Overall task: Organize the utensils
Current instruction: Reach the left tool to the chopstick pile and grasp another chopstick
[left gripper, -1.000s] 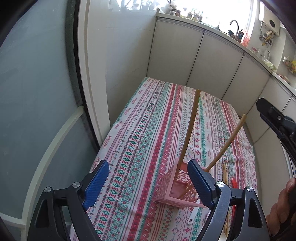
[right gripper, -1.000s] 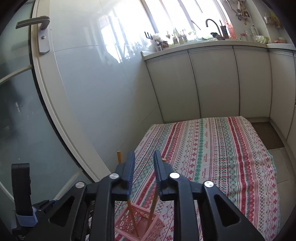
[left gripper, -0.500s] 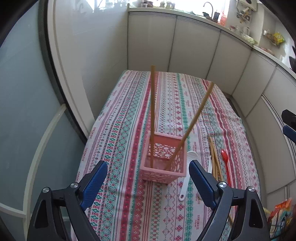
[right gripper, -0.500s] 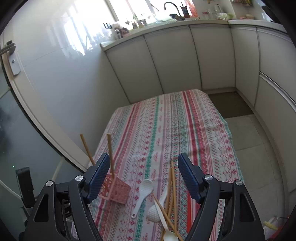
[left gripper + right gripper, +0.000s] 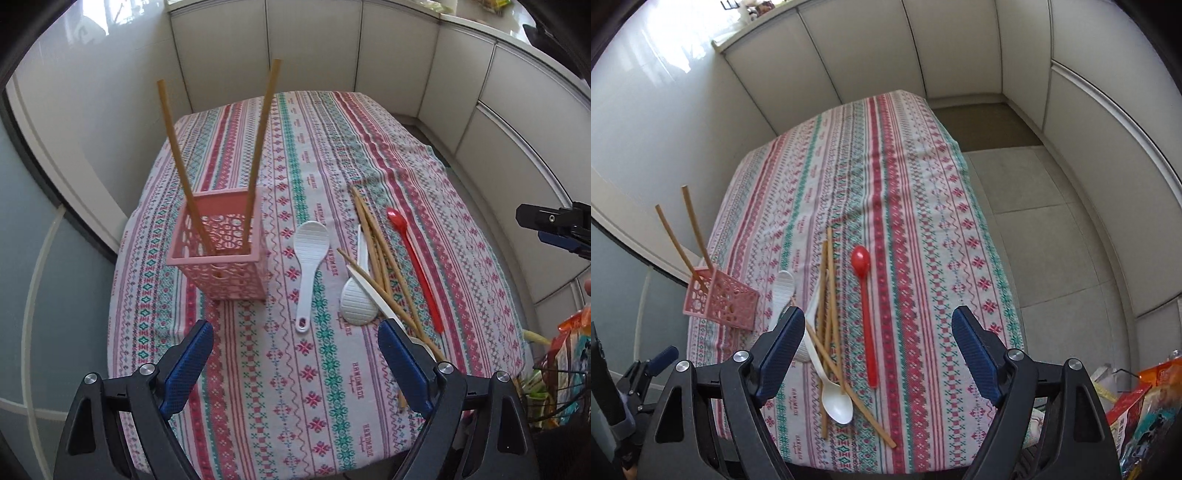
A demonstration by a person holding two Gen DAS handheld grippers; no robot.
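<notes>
Pink basket [image 5: 221, 254] now holds two chopsticks [image 5: 177, 155], right gripper [image 5: 877, 347] has released with jaws wide, left gripper [image 5: 295, 365] open too, so loose chopsticks [image 5: 829, 295] come next.

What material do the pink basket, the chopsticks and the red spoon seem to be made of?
Basket: likely moulded plastic, matt pink, with a pierced lattice wall. Chopsticks: probably bamboo or wood, with a dull tan and unpainted surface. Red spoon: likely plastic, uniform red with a slight gloss.
</notes>
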